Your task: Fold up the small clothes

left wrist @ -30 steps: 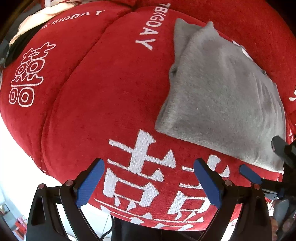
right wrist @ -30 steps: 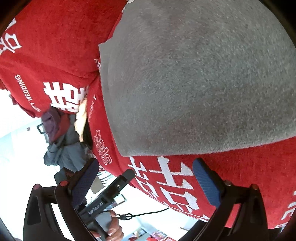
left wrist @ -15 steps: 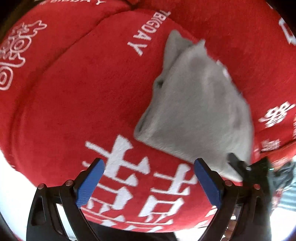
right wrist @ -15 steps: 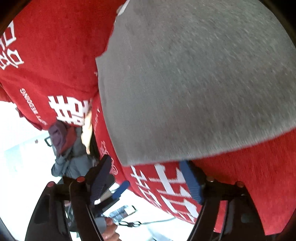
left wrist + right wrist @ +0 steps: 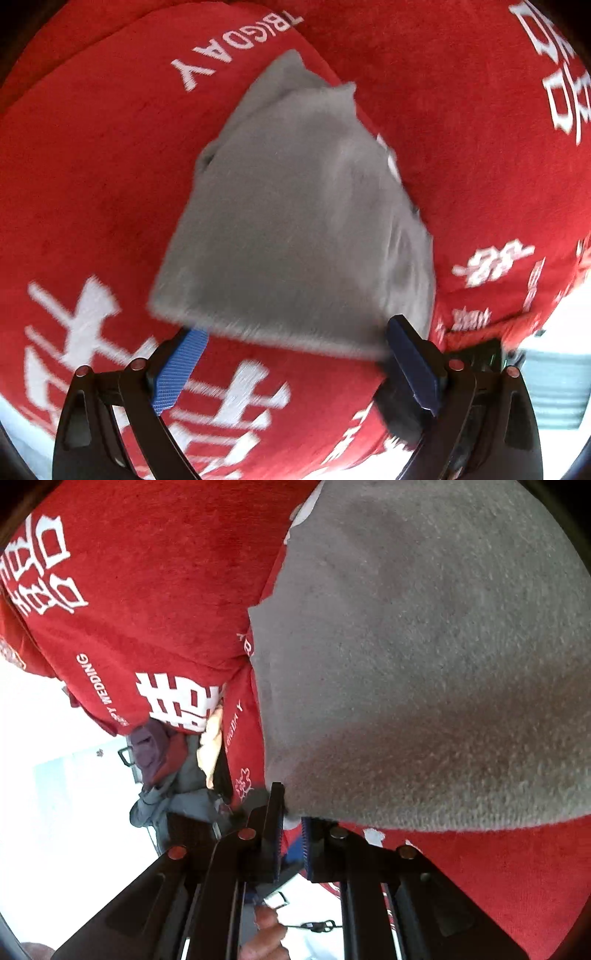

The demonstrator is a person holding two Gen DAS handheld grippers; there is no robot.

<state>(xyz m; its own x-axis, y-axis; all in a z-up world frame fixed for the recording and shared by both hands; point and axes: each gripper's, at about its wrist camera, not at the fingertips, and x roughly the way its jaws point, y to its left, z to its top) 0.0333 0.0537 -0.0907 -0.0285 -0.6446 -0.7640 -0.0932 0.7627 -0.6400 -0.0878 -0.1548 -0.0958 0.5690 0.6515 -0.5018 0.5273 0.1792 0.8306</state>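
grey garment (image 5: 295, 221), already folded into a thick, roughly square packet, lies on the red cushion (image 5: 92, 184) printed with white characters and the words "big day". its layered edges show along the far and left sides in my left view, so most of the folding looks done. at most one last fold or a tidy of the packet seems to be left, and i cannot tell which.

my left gripper (image 5: 295, 365) is spread wide, its blue pads (image 5: 181, 369) sitting right at the near edge of the packet, one at each near corner, gripping nothing. the left view is blurred, so whether the pads touch the cloth is unclear.

my right gripper (image 5: 291, 834) is clenched almost fully, and its jaws meet at the near corner of the garment (image 5: 424, 664). a sliver of cloth appears pinched between them, though red also shows in the gap, so i judge rather than see that it has the grey corner.

beyond the cushion's edge in the right view sit a heap of other clothes (image 5: 162, 771), purple and grey, and a person's fingers (image 5: 266, 934) below the gripper.
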